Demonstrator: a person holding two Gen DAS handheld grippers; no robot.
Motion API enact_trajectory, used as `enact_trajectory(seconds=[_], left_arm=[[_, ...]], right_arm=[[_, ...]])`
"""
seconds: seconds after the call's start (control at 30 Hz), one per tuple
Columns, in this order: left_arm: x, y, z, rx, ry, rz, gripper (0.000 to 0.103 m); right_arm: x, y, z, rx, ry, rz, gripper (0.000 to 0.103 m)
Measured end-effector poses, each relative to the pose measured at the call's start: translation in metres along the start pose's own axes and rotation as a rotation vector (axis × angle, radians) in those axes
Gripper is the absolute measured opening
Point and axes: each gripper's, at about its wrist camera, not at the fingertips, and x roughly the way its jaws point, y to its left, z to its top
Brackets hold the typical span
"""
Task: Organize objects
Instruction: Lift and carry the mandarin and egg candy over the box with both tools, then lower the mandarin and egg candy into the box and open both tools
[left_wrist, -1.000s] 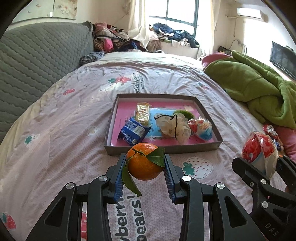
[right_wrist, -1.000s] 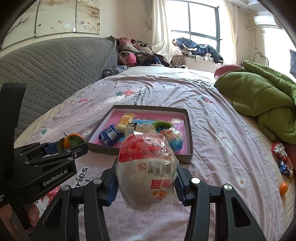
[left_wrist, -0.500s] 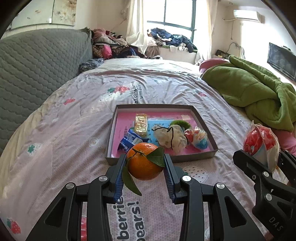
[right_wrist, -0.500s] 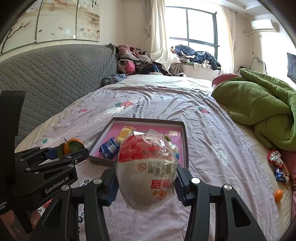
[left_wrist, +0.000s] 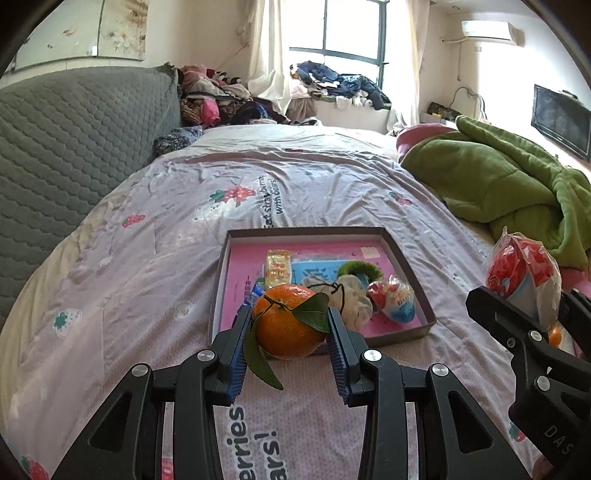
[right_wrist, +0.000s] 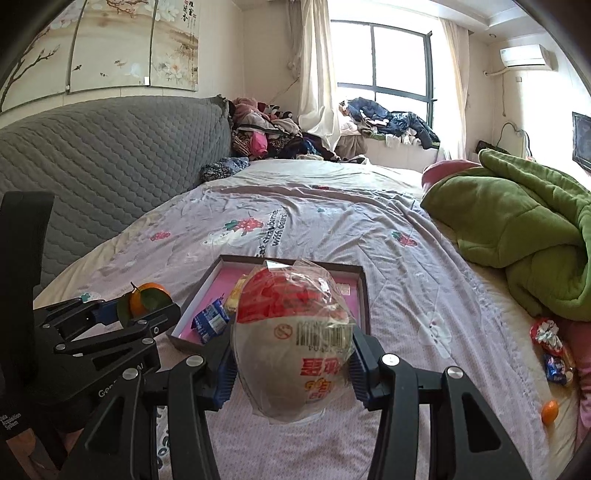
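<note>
Carrying both items in toward the tray, closing from a second ago.

Left hand-held gripper (left_wrist: 291, 325) clenching orange (left_wrist: 290, 323) by its sides, leaf dangling, now overlapping tray (left_wrist: 410, 258) near edge instead of sitting short of it. Right hand-held gripper (right_wrist: 291, 354) gripping bagged egg (right_wrist: 291, 343) between both pads, tray looming larger behind it than a moment back. Both loads hanging above the bed (left_wrist: 147, 258), nothing released yet. Tray already holding snack packs, pouch, small egg; free pink floor looking likeliest along the left side. More loose bits lying on the bed at right: candy (right_wrist: 554, 350), small orange (right_wrist: 549, 410). Placing likely next.
</note>
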Motion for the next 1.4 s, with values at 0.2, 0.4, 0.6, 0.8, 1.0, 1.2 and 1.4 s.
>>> enact_trajectory(seconds=[0.2, 0.4, 0.6, 0.8, 1.0, 1.2, 1.4], left_arm=[[0.009, -0.001, 0.008, 0.000, 0.001, 0.000, 0.039], [0.017, 0.003, 0.011, -0.008, 0.009, 0.001, 0.039], [0.025, 0.007, 0.016, -0.016, 0.018, -0.001, 0.039], [0.035, 0.010, 0.022, -0.020, 0.026, -0.001, 0.039], [0.044, 0.013, 0.029, -0.019, 0.033, 0.005, 0.039], [0.055, 0.019, 0.038, -0.023, 0.033, 0.007, 0.039], [0.072, 0.020, 0.046, -0.009, 0.033, 0.009, 0.039]], right_arm=[[0.008, -0.003, 0.009, -0.006, -0.006, -0.005, 0.050], [0.013, -0.006, 0.014, -0.003, -0.010, -0.006, 0.050], [0.018, -0.010, 0.019, 0.001, -0.009, -0.013, 0.051], [0.024, -0.014, 0.022, -0.008, -0.005, -0.022, 0.051], [0.033, -0.018, 0.027, -0.013, -0.001, -0.029, 0.051], [0.044, -0.020, 0.033, -0.023, -0.005, -0.033, 0.051], [0.066, -0.020, 0.040, -0.047, 0.003, -0.031, 0.051]])
